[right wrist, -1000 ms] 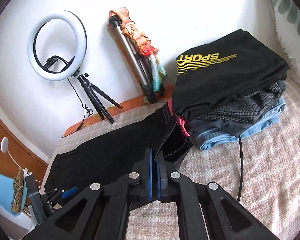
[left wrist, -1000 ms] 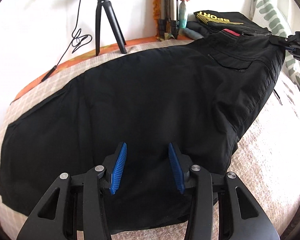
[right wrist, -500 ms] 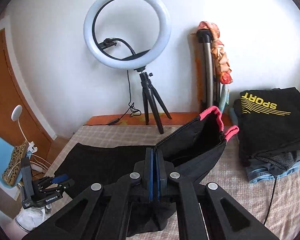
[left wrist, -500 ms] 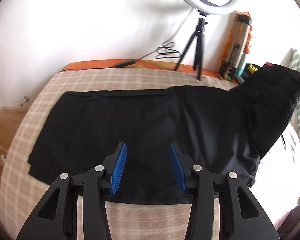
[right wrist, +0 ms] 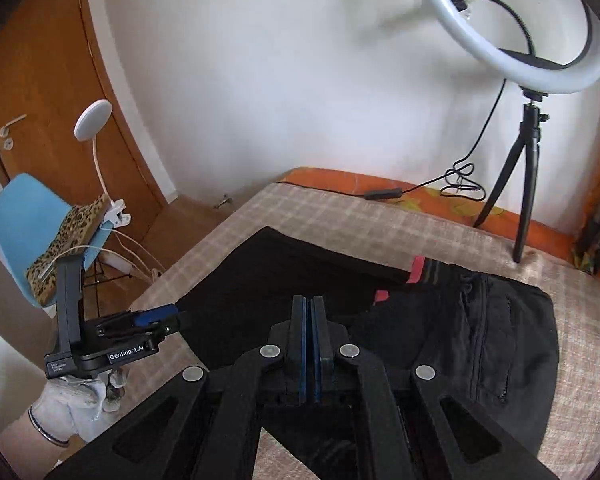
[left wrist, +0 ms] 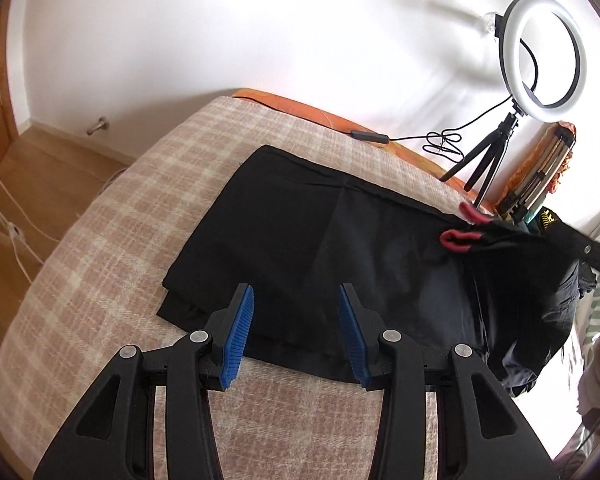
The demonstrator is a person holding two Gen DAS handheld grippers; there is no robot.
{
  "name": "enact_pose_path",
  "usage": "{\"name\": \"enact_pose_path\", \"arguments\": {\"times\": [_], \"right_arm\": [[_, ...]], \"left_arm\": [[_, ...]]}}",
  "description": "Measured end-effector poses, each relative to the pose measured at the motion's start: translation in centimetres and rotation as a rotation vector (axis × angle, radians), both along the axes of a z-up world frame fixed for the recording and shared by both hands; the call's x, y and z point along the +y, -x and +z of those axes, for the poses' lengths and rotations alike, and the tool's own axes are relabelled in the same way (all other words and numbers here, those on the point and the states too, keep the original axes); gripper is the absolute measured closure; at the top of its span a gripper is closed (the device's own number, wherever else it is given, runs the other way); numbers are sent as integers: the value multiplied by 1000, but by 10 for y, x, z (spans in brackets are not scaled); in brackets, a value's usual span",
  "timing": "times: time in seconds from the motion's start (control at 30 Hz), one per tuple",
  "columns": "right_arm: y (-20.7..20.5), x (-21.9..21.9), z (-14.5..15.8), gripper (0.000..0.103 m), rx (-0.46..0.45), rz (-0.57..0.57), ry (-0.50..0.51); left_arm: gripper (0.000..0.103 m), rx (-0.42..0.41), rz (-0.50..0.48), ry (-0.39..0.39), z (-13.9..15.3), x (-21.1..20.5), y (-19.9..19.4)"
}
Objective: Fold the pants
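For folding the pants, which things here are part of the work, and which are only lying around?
Part of the job:
- black pants
- right gripper, shut on the pants
- left gripper, open

Just lying about:
- ring light on its tripod
- blue chair
- leopard-print item

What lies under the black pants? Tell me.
The black pants lie on a beige checked blanket; its bare parts show around them. Whatever is beneath the fabric itself is covered and cannot be seen.
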State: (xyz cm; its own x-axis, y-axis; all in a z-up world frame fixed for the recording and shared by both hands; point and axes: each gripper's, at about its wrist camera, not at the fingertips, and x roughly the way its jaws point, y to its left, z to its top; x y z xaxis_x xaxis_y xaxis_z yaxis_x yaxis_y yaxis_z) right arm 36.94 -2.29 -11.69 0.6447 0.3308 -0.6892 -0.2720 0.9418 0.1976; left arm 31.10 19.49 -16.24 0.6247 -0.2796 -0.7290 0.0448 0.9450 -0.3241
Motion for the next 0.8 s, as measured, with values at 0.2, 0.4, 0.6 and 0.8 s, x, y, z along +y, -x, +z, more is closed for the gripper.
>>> {"name": "enact_pose_path", "arguments": {"times": [0.2, 0.4, 0.6, 0.8], "right_arm": [[-1, 20, -29, 56, 113, 190, -71], [35, -44, 11, 52, 16, 135, -109], [75, -124, 12, 45, 12, -54, -79], [93, -173, -15, 45, 57, -170, -87]], "left_arm": [[61, 23, -54, 74, -3, -14, -2], [51, 79, -137, 209, -6, -51, -6], [40, 166, -262, 334, -14, -115, -3], [40, 233, -234, 334, -25, -148, -3]]}}
